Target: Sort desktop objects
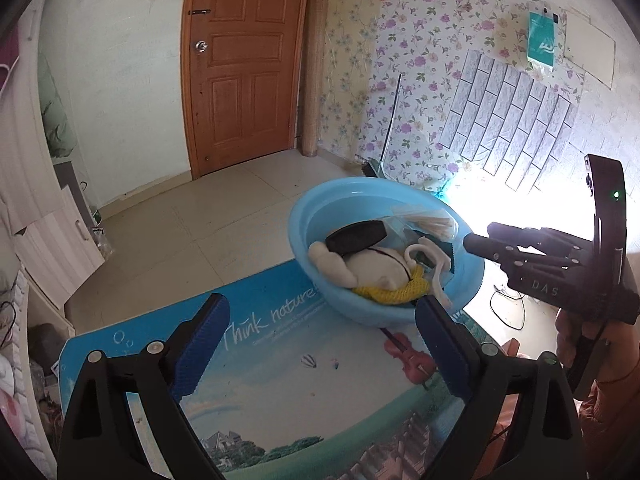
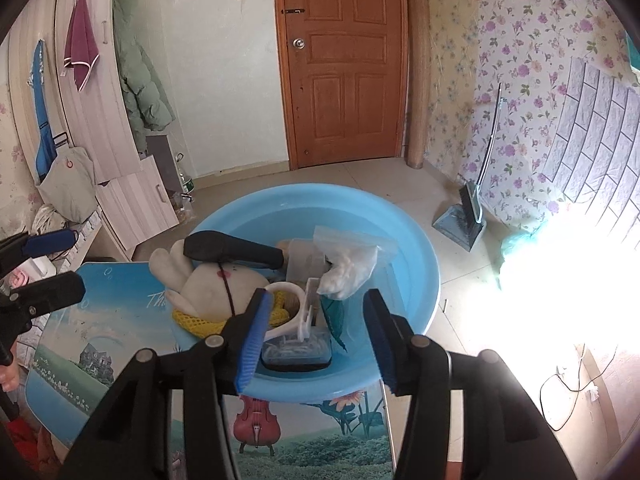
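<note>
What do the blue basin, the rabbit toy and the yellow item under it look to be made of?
Blue basin: likely plastic, smooth and glossy with light reflections. Rabbit toy: plush fabric, matte and fuzzy. Yellow item: probably woven mesh; open holes are visible.

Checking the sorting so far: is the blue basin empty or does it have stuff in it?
Not empty: the blue basin holds a plush rabbit.

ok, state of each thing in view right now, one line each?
left gripper: open, nothing between the jaws
right gripper: open, nothing gripped, over the basin
blue basin: on the table, full of items
plush rabbit: lying in the basin on yellow mesh
black brush: resting across the rabbit
clear bag: in the basin
door: closed
</note>
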The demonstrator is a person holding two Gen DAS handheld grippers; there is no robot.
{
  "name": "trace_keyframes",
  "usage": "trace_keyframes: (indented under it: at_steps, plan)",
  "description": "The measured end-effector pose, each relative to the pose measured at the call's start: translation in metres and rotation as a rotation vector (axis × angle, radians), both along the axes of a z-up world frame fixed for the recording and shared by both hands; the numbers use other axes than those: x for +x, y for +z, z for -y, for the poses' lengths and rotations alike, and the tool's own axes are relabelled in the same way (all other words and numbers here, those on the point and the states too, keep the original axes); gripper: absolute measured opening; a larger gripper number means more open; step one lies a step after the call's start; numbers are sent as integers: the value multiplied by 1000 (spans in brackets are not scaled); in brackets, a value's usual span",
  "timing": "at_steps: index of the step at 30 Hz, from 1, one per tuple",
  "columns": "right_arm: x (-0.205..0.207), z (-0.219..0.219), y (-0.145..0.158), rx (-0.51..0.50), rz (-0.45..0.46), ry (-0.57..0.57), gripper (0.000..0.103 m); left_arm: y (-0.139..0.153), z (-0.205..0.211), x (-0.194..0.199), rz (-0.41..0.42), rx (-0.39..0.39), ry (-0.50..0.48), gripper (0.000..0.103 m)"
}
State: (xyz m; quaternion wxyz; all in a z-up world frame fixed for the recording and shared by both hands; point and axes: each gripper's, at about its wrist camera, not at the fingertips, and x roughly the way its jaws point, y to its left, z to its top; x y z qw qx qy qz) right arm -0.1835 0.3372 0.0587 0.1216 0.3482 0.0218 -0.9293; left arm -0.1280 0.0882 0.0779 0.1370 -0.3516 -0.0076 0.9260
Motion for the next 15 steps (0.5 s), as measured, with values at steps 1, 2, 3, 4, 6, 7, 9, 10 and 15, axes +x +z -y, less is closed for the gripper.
trace_keyframes:
  at_steps: [1,2,3,4,6,7,9,10,15]
  plan:
    - [3,2,2,-4,-6,-7,48,-2,3,5,-3,0,6,94]
    - [7,5,5,-6,-14,-11,48,-4,7,12,-5,-1,13,94]
    - [12,9,7,-7,-25,-13,48,-6,12,18,-5,-3,20,94]
    - [16,13,8,-4,-36,-13,48,-8,14,23,-3,-3,27,94]
    - [25,22,11,-2,-54,-6,48,-13,22,34,1,-1,41,95]
    - [30,28,12,-6,-59,5,48,-16,26,39,2,3,49,95]
    - [38,41,12,-17,-61,31,48,-20,34,48,7,14,65,95]
    - [42,48,11,-22,-60,48,48,-23,38,52,11,21,74,95]
    - [63,90,5,-47,-45,161,48,-40,55,69,35,40,115,95]
